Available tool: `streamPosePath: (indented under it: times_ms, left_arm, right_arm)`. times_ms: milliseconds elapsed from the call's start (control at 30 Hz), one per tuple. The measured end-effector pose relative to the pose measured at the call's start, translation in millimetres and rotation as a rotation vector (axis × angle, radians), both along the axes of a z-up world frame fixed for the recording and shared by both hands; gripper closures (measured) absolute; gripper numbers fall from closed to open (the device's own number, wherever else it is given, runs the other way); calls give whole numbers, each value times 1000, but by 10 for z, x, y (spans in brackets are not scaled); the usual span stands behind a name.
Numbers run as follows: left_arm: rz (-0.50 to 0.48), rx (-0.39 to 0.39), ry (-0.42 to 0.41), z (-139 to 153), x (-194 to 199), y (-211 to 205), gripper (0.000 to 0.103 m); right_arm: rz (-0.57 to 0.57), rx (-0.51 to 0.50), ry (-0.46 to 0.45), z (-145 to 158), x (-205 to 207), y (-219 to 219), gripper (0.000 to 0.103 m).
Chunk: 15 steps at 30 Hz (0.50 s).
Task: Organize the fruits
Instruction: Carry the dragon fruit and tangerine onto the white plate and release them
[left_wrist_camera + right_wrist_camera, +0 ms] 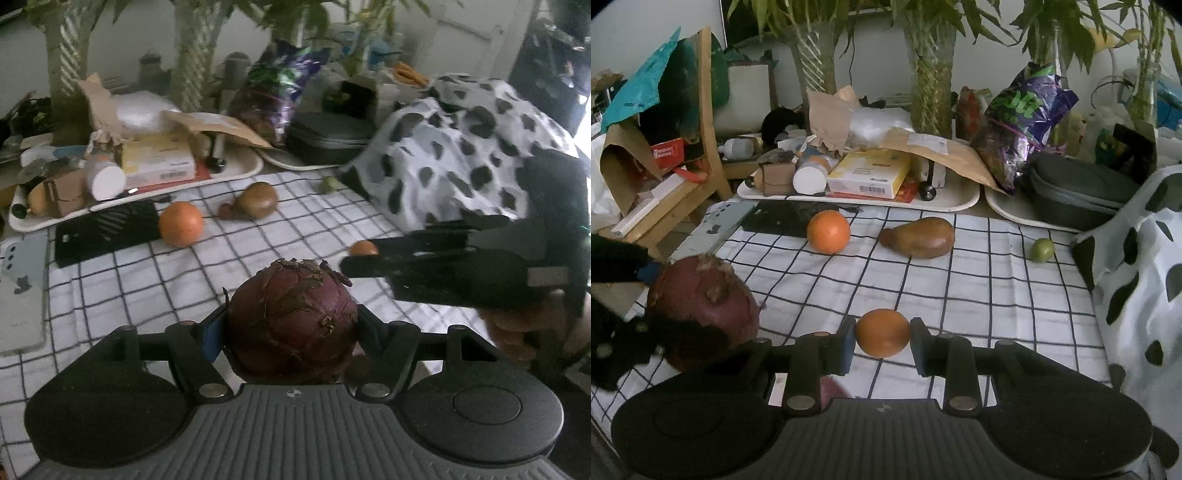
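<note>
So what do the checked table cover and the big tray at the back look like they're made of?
The checked cover looks like woven cloth, matte: it shows creases and soft wrinkles, white with dark grid lines. The tray looks like cream plastic, or possibly melamine, going by its smooth, slightly glossy surface and rounded raised rim.

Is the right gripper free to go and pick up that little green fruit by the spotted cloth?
Probably not yet. The right gripper is shut on a small orange fruit, so it would have to set that down first. Otherwise the checked cloth up to the green fruit lies bare.
</note>
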<state>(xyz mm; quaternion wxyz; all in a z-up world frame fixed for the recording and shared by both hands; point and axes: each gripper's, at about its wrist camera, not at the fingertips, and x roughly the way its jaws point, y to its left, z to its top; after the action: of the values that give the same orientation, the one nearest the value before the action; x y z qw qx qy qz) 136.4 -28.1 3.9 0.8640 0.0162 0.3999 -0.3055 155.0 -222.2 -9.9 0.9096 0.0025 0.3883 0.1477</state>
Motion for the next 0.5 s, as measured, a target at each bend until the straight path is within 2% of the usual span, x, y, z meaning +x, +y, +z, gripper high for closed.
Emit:
streamPosePath:
  times_ms: [233,500]
  left_arm:
    - [-39,-29,-1,26,-335,-57,35]
    - [-56,16,42,-86,-659,-116,35]
  right_arm:
    - [-13,15,-1,34,-237,-45,71]
    - [-7,17,4,44,-524,-50,71]
